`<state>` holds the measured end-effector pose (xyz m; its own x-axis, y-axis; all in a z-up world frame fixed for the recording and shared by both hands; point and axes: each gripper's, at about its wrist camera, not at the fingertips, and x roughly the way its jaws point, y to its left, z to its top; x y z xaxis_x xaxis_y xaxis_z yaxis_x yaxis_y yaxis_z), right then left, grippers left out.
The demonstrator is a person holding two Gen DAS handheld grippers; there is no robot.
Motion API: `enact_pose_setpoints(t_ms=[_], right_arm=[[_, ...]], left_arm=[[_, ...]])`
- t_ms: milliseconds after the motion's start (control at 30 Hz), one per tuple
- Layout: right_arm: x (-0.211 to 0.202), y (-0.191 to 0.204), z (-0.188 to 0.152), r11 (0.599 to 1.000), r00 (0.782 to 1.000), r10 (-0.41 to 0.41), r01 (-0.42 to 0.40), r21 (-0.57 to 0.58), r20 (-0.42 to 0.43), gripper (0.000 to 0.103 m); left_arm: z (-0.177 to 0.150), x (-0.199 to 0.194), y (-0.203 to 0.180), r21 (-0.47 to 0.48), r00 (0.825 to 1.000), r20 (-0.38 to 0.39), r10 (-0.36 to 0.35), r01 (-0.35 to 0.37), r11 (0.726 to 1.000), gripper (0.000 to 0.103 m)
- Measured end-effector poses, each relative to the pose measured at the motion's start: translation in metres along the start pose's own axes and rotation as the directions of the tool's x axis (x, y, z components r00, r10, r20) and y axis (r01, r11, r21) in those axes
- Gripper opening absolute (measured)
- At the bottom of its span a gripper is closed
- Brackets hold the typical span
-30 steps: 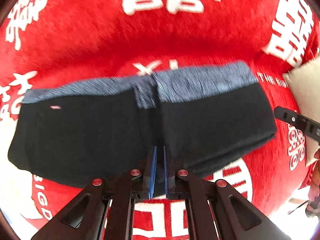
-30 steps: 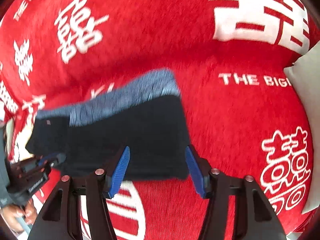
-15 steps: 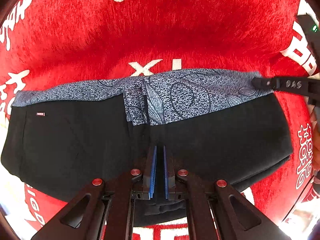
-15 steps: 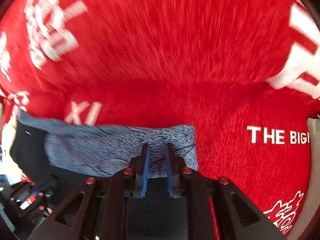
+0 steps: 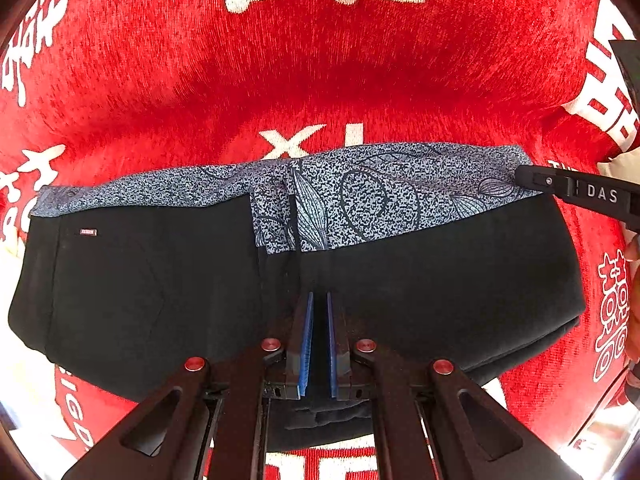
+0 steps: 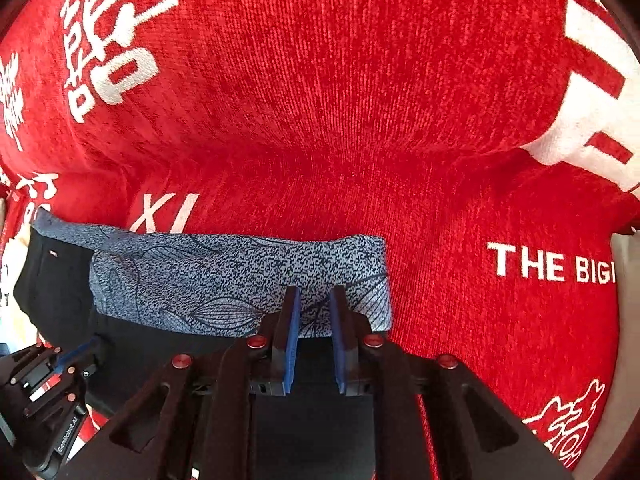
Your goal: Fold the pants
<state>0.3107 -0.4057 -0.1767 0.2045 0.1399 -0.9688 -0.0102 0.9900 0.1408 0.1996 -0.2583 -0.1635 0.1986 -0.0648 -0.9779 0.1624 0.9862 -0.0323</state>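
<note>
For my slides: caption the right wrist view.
Right gripper clamps the pants' patterned waistband on a red blanket.

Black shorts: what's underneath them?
The black shorts with the patterned grey waistband lie on a red blanket with white lettering; an "XI" print pokes out above the waistband. Whatever print or surface sits directly under the shorts is covered.

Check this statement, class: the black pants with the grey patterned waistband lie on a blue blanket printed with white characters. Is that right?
Not quite. The blanket is red, not blue; both wrist views show it. The rest holds: the black pants with the grey patterned waistband lie on it, and its print is white characters.
</note>
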Motion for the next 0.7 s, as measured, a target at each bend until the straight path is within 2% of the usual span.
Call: enact_pose_setpoints(t_ms=[333, 500, 533, 567, 633, 700], right_arm=[[-0.012, 0.004, -0.005, 1.0, 1.0, 0.008, -0.008, -0.005, -0.004, 0.018], [-0.016, 0.008, -0.01, 1.0, 1.0, 0.014, -0.014, -0.017, -0.012, 0.024], [-0.017, 0.009, -0.011, 1.0, 1.0, 0.017, -0.017, -0.019, -0.012, 0.027], [-0.019, 0.01, -0.012, 1.0, 1.0, 0.021, -0.021, -0.021, -0.013, 0.031], [-0.023, 0.009, -0.014, 0.999, 1.0, 0.025, -0.025, -0.025, -0.014, 0.038], [-0.026, 0.009, -0.016, 0.999, 0.999, 0.031, -0.031, -0.03, -0.009, 0.041]], left_arm=[[0.004, -0.003, 0.0, -0.034, 1.0, -0.007, 0.002, -0.002, 0.999, 0.007], [0.006, -0.007, 0.001, -0.05, 1.0, 0.0, -0.024, 0.024, 0.998, 0.007], [0.006, -0.009, 0.001, -0.051, 1.0, 0.004, -0.028, 0.028, 0.998, 0.018], [0.007, -0.011, 0.0, -0.057, 0.999, 0.01, -0.033, 0.033, 0.998, 0.054], [0.006, -0.02, 0.0, -0.068, 0.999, 0.047, -0.026, 0.03, 0.997, 0.088], [0.007, -0.026, -0.002, -0.059, 0.997, 0.064, -0.032, 0.035, 0.998, 0.088]])
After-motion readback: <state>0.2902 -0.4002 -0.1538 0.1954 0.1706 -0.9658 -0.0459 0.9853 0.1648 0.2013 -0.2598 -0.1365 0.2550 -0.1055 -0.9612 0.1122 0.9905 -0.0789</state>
